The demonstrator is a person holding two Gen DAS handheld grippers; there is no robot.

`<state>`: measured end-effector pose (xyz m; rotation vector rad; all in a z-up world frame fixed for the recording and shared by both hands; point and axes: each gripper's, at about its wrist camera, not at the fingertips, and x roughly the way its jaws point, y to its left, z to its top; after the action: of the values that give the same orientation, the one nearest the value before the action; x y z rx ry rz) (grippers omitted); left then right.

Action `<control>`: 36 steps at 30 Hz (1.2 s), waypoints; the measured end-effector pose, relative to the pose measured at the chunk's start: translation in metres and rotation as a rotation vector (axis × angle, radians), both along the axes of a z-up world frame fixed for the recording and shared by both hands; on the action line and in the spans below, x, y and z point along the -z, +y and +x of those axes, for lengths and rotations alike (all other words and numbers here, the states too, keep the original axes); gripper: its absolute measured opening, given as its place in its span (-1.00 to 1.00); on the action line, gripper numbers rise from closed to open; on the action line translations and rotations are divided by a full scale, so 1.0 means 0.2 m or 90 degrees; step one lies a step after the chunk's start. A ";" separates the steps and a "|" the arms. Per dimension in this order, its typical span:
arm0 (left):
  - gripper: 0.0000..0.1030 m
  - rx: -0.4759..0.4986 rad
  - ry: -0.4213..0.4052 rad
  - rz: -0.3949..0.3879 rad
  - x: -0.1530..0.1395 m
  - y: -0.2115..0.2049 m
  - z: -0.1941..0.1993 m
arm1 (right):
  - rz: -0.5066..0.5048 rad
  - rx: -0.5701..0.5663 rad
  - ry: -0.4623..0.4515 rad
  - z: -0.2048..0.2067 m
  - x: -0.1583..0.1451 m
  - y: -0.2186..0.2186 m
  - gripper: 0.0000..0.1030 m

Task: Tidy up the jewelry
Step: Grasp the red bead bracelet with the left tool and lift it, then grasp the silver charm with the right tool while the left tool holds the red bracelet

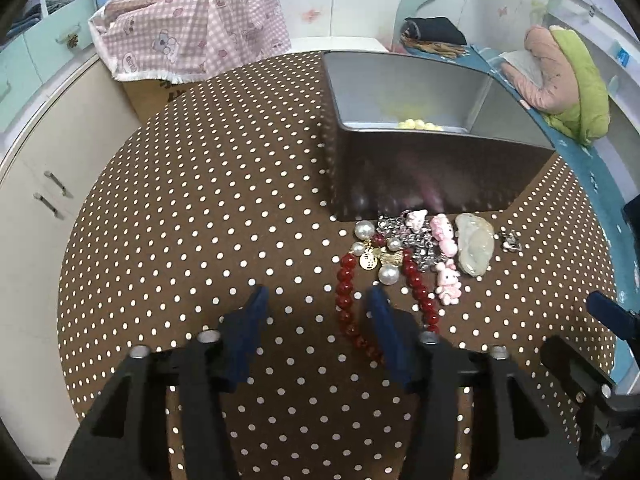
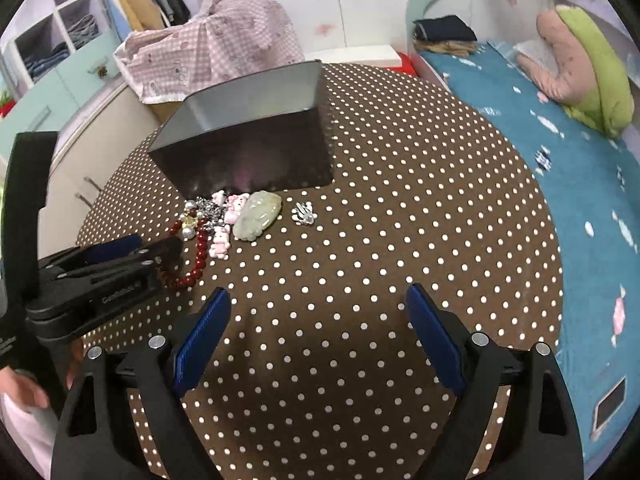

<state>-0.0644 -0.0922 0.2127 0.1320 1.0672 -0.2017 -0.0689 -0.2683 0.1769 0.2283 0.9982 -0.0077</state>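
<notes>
- The left hand-held gripper [image 1: 316,300] hangs low over the brown, white-dotted counter [image 1: 200,200], its two blue-padded fingers [image 1: 256,308] parted and holding nothing.
- A red beaded bracelet [image 1: 348,304] lies just ahead of it, looping beside and partly under its right finger; whether they touch cannot be told.
- Ahead and slightly right of that gripper, a heap of jewelry sits against the near wall of a grey metal organizer box [image 1: 440,176]: white pearls [image 1: 388,274], a gold coin charm [image 1: 368,260], a glittering silver chain [image 1: 416,240] and pink bunny charms [image 1: 446,282].
- A pale green carved jade pendant [image 1: 474,244] lies just right of the pink charms, and a small silver brooch [image 1: 510,240] sits apart, farther right.
- Inside the box, beyond the heap, a pale yellow bead string [image 1: 418,124] rests in the left compartment; a divider separates it from the right one.
- The right hand-held gripper [image 2: 316,300] is spread wide over bare dotted cloth and grips nothing.
- From its camera, the jewelry lies ahead and to the left, the jade pendant [image 2: 258,216] nearest its centre line, the silver brooch [image 2: 304,213] just right of that.
- The left gripper's black frame shows at its far left, above the bracelet [image 2: 198,256].
- A blue-covered bed [image 2: 560,184] runs along the right gripper's right side.
</notes>
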 end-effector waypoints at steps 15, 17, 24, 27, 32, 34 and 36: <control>-0.88 0.030 0.017 -0.133 -0.08 0.13 -0.01 | 0.072 -0.014 -0.032 0.00 0.04 0.00 0.68; -0.88 0.033 0.012 -0.151 -0.11 0.15 -0.01 | 0.033 -0.004 -0.033 0.02 0.05 0.02 0.68; -0.88 0.036 -0.015 -0.188 -0.21 0.22 -0.04 | 0.003 -0.004 -0.045 0.13 0.03 0.02 0.68; -0.88 0.049 -0.038 -0.208 -0.28 0.23 -0.07 | -0.011 -0.006 -0.047 0.18 0.03 0.03 0.68; -0.88 0.069 -0.072 -0.234 -0.41 0.26 -0.10 | -0.023 -0.006 -0.035 0.24 0.06 0.01 0.68; -0.88 0.082 -0.075 -0.254 -0.43 0.27 -0.11 | -0.023 -0.004 -0.030 0.25 0.07 0.01 0.67; -0.88 0.086 -0.070 -0.268 -0.44 0.28 -0.11 | -0.013 -0.009 -0.033 0.24 0.09 0.01 0.67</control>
<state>-0.0866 -0.0357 0.2998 -0.1629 0.8867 -0.5300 -0.0204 -0.2660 0.1597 0.2012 0.9481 0.0006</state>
